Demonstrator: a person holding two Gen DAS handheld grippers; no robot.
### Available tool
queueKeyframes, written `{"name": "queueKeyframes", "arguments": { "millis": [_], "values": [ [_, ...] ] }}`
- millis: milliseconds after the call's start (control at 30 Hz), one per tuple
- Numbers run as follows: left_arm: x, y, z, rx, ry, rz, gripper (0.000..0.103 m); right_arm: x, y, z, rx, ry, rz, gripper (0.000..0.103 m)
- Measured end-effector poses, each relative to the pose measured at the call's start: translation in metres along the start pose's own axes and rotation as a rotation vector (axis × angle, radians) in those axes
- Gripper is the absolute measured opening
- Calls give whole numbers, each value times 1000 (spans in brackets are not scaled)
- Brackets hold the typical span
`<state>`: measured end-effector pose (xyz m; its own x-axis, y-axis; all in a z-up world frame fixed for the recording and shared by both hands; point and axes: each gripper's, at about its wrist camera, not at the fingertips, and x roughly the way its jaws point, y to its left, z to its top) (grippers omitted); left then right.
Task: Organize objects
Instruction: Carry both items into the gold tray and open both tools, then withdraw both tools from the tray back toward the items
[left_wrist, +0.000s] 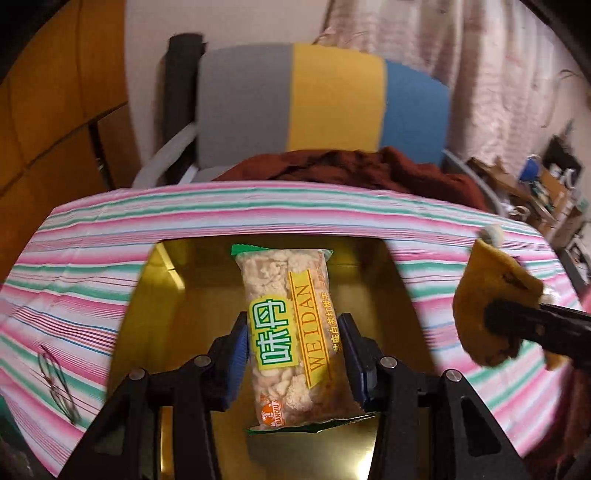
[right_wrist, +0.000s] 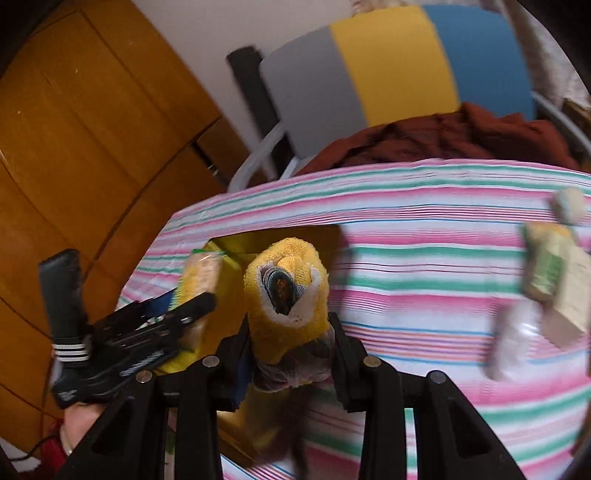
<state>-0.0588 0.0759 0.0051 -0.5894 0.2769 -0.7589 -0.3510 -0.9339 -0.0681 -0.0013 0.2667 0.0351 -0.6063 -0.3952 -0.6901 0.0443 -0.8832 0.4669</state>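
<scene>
The left claw (left_wrist: 293, 354) is clamped on a clear plastic snack packet with green and yellow lettering (left_wrist: 288, 332). The packet's long axis runs straight ahead along the fingers, and it hangs over a shiny gold tray (left_wrist: 369, 280) on the striped pink, green and white bench (left_wrist: 92, 243). The right claw (right_wrist: 291, 332) pinches a rolled yellow cloth bundle (right_wrist: 288, 295) just right of the tray, so the left hand looks nearer the drop spot. Blur hides the small packets (right_wrist: 554, 280) at the far right, and what the bundle is stays unclear.
</scene>
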Motion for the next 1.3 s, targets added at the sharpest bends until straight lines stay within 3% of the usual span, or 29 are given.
{"name": "queueKeyframes", "arguments": {
  "millis": [267,467,567,867,933,967,1033,1167,1300],
  "values": [
    [52,52,4,-4,135,102,47,112,31,31,59,161,-34,36],
    [68,71,11,-16,162,152,47,152,28,47,173,149,-3,53],
    [73,77,16,-19,154,156,47,144,24,46,218,129,33,56],
    [82,85,19,-22,157,183,49,73,26,14,60,41,38,56],
    [80,85,21,-14,149,192,73,57,19,8,59,19,41,56],
    [77,85,22,-14,143,181,76,47,15,6,55,3,30,56],
    [68,83,23,-23,118,193,96,33,10,1,41,-25,9,56],
    [47,80,24,-46,52,263,99,-2,-6,-12,46,-87,-40,56],
    [25,72,19,-104,7,232,103,-22,-17,-23,47,-113,-103,56]
  ]
}}
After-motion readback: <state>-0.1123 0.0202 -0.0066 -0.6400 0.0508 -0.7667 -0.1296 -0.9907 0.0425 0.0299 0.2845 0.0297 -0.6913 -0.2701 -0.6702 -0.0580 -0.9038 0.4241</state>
